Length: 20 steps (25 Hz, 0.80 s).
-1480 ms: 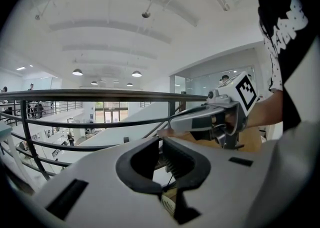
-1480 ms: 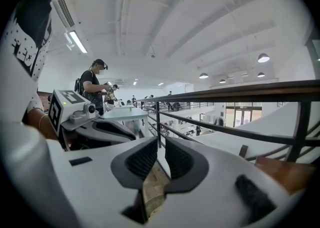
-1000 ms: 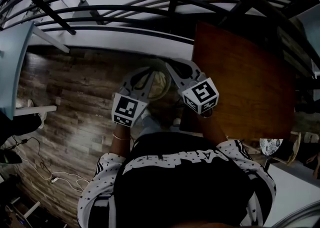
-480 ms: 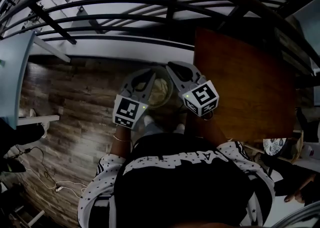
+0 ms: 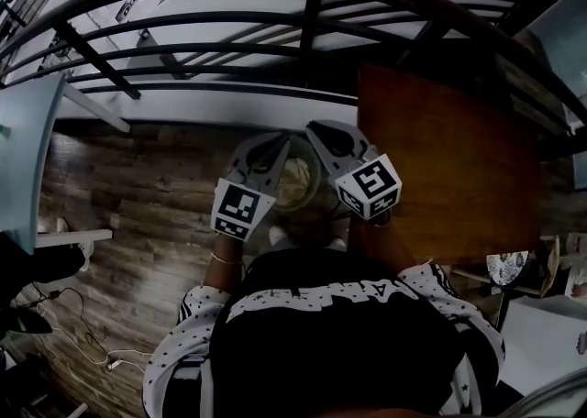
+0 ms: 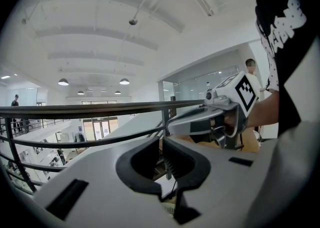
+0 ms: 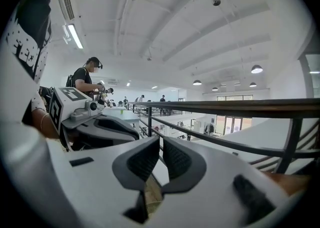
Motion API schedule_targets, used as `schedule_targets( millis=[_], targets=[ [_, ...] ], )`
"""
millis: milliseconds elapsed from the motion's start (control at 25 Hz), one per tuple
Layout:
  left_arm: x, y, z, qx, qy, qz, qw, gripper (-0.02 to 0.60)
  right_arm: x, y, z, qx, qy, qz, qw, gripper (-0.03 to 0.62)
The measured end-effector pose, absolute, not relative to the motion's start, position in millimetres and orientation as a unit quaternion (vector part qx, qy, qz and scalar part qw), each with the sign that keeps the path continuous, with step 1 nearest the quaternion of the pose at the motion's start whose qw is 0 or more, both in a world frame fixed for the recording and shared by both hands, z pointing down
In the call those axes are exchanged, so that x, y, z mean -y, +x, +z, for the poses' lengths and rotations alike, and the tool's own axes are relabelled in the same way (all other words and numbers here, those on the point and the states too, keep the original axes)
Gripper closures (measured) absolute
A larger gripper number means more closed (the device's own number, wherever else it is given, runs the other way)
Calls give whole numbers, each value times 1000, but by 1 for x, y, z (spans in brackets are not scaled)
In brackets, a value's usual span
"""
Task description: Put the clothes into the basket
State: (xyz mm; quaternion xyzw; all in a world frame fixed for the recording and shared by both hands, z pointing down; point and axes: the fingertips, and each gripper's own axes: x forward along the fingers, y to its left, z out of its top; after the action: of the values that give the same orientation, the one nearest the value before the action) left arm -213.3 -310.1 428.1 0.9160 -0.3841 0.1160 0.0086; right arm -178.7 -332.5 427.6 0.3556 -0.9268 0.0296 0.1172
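Note:
A round pale basket (image 5: 295,183) stands on the wooden floor just in front of the person, with something pale and crumpled inside; I cannot tell what it is. My left gripper (image 5: 279,140) and right gripper (image 5: 315,126) hover side by side over it, tips close together and pointing towards the railing. Both are shut with nothing between the pads. In the left gripper view the left gripper (image 6: 162,145) is level, with the right gripper (image 6: 200,122) beside it. The right gripper (image 7: 161,146) likewise sees the left gripper (image 7: 107,124). A woven strip (image 7: 150,192) shows below the jaws.
A black metal railing (image 5: 303,13) runs across just beyond the basket, with a drop to a lower hall behind it. A brown table (image 5: 449,159) stands at the right. Cables (image 5: 83,347) lie on the floor at the left. Other people stand far off (image 7: 85,79).
Both grippers keep almost the same place and stay shut. The head camera has shifted a little, so the railing, floor and basket sit lower in the picture.

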Motion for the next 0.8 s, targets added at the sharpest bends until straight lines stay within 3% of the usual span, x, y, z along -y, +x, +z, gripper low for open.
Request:
schedule_targets(
  millis=[800],
  targets=[
    [287,-216,399,350,932,94,-2,549,297,-185,414,914,385,38,119,557]
  ],
)
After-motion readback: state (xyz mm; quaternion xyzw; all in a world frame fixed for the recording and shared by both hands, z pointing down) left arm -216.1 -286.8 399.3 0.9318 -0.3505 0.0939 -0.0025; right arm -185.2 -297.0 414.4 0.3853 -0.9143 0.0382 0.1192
